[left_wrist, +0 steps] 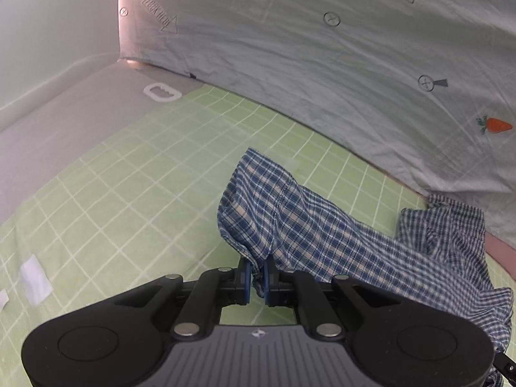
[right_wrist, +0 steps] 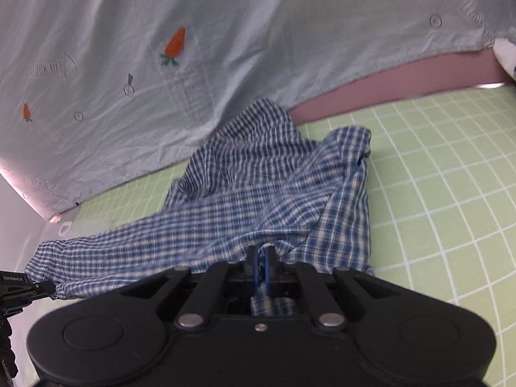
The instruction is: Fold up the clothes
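A blue and white plaid garment (left_wrist: 290, 219) lies crumpled on the green grid mat (left_wrist: 129, 193). My left gripper (left_wrist: 257, 277) is shut on a bunched edge of it, low over the mat. The cloth trails off to the right, where it looks blurred. In the right wrist view the same plaid garment (right_wrist: 258, 187) spreads ahead on the mat (right_wrist: 435, 193), one strip of it running left. My right gripper (right_wrist: 262, 267) is shut on a fold at its near edge. The tip of the left gripper (right_wrist: 29, 287) shows at the far left, at the end of that strip.
A pale sheet (left_wrist: 322, 48) printed with carrots (left_wrist: 498, 125) and arrows hangs behind the mat. A white plastic ring (left_wrist: 161, 92) lies at the mat's far left corner. White tape patches (left_wrist: 35, 279) sit on its near left. A pink surface (right_wrist: 403, 87) borders the mat.
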`<state>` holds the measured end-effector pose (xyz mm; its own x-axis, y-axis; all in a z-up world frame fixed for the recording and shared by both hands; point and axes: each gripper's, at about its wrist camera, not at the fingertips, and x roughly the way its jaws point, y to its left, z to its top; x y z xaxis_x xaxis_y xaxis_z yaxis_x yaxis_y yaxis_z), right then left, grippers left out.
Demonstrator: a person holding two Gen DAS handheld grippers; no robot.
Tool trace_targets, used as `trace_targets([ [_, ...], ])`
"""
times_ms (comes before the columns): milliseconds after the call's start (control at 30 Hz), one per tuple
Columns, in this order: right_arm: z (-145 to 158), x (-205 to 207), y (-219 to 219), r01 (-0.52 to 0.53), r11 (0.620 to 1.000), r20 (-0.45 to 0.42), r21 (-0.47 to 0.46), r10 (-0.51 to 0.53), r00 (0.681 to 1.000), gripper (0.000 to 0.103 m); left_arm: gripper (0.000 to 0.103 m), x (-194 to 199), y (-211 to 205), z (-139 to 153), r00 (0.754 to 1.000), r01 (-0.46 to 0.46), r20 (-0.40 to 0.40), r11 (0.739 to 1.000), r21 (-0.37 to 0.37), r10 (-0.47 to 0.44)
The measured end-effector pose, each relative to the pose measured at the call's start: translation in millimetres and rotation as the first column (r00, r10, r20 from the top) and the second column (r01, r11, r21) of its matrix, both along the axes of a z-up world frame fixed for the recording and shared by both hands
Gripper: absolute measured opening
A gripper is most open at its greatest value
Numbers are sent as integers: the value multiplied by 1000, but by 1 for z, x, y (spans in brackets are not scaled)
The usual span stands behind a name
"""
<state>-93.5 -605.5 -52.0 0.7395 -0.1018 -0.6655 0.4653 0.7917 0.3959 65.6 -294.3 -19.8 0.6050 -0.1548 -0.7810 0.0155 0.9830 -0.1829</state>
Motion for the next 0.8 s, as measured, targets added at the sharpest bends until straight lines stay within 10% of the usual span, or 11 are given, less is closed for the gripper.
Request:
trace_targets([
  [300, -17, 12, -8, 38, 999, -61, -1, -38, 997, 40, 26, 2, 6, -39, 991, 13, -137, 999, 43, -7],
  [500, -14, 36, -26, 83, 994, -67, -72, -88, 994, 47, 54, 14, 7, -40, 994, 9, -113, 997, 82, 0],
  [800, -36, 80, -35, 16, 991, -152, -135, -37, 988, 54, 60, 29, 0, -51, 991, 36, -130, 995, 97, -23],
])
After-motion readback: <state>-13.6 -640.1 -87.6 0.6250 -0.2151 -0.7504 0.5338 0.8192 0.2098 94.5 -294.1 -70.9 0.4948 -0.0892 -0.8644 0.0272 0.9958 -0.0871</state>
